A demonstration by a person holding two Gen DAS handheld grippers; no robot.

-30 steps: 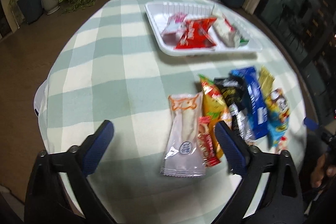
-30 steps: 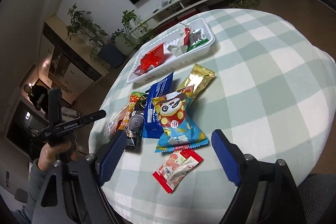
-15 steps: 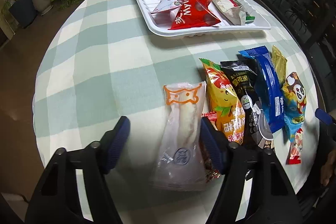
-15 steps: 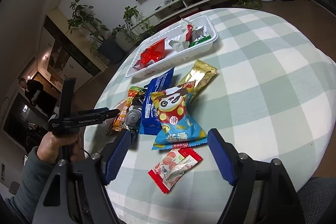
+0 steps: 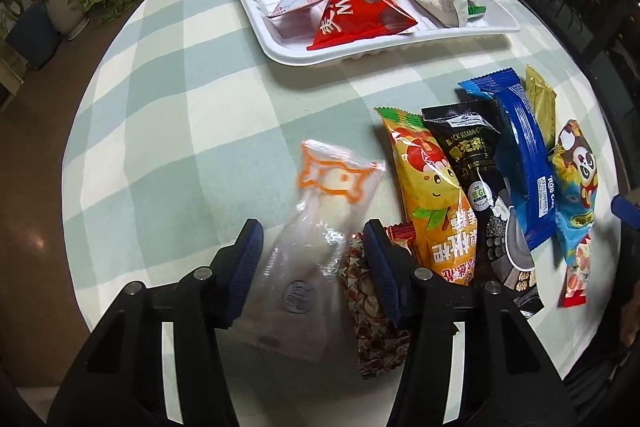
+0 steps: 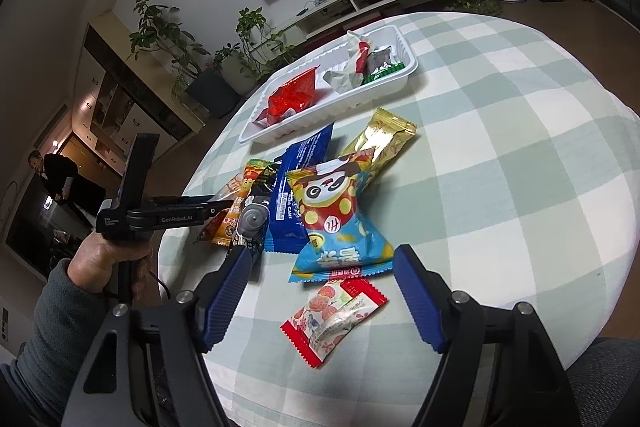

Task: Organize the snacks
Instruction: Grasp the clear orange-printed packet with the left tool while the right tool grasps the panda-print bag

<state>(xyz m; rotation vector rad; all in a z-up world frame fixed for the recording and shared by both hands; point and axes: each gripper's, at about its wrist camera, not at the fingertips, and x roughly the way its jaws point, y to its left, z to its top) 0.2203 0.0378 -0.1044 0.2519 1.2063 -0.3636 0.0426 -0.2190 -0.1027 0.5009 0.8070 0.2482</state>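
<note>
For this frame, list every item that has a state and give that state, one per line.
left gripper: open, fingers astride the clear packet
clear packet: flat on the table, not yet gripped
right gripper: open, holding nothing
small red-edged packet: loose on the table between the right fingers
white tray: partly filled, several packets inside
red packet: in the tray
panda packet: on the table, overlapping the blue packet

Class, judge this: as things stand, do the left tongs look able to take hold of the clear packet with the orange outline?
Probably yes: the left tongs stand open astride the clear packet, with nothing lying on it.
</note>
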